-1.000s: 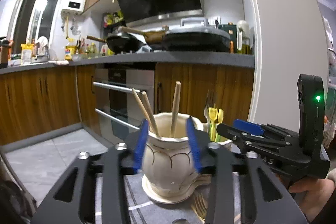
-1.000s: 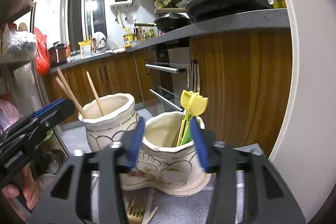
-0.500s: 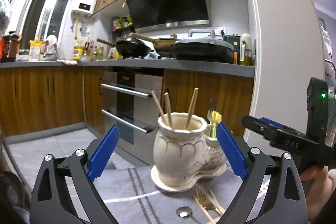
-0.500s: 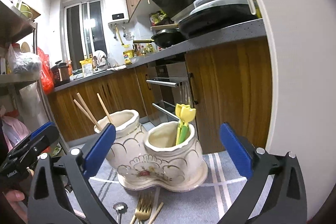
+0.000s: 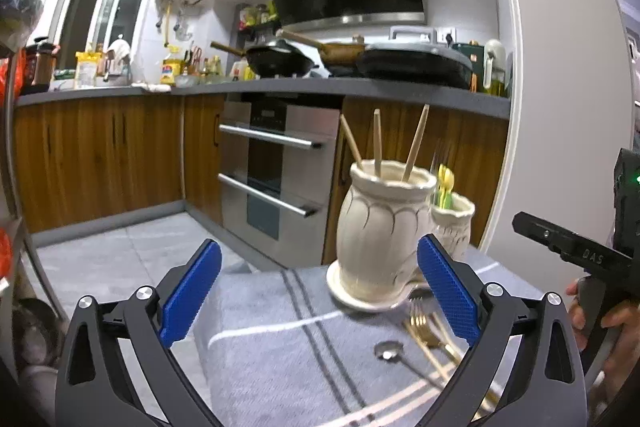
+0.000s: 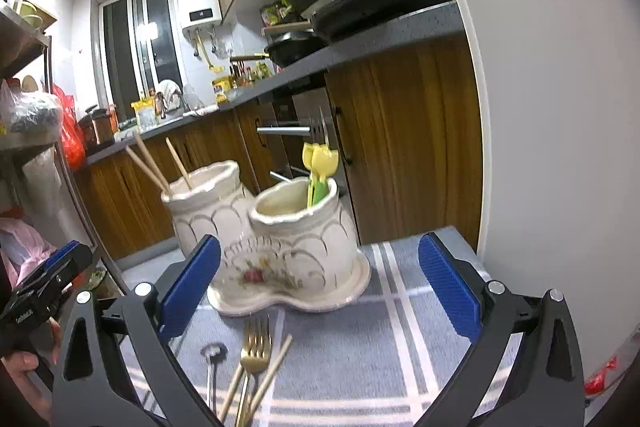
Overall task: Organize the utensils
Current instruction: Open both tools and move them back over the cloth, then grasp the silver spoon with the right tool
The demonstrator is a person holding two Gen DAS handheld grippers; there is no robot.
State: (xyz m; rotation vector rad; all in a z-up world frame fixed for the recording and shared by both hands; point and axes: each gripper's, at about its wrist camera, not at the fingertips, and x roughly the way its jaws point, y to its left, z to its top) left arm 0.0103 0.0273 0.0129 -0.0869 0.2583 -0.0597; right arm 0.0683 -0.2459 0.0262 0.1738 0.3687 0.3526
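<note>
A cream twin-pot ceramic holder (image 5: 380, 227) (image 6: 288, 251) stands on a grey striped cloth (image 5: 280, 347) (image 6: 400, 327). Wooden chopsticks (image 5: 416, 143) (image 6: 150, 163) stick out of its taller pot, and yellow-green utensils (image 5: 444, 187) (image 6: 320, 167) out of the lower one. In front of it lie a gold fork (image 6: 256, 347) (image 5: 424, 323), a small spoon (image 6: 212, 351) (image 5: 388, 349) and loose chopsticks (image 6: 272, 367). My left gripper (image 5: 318, 247) is short of the holder, its jaws opening with nothing between them. My right gripper (image 6: 319, 243) is open wide, clear of the holder.
A white wall (image 6: 540, 147) rises close on the right of the cloth. The cloth's far edge drops to the kitchen floor (image 5: 120, 247), with an oven (image 5: 276, 183) and wooden cabinets behind. A person's hand (image 5: 616, 327) holds the other gripper at the right edge.
Both grippers let go of the holder's pots, opened wide and drew back from it. The holder stays on the cloth, and the loose fork, spoon and chopsticks have come into view.
</note>
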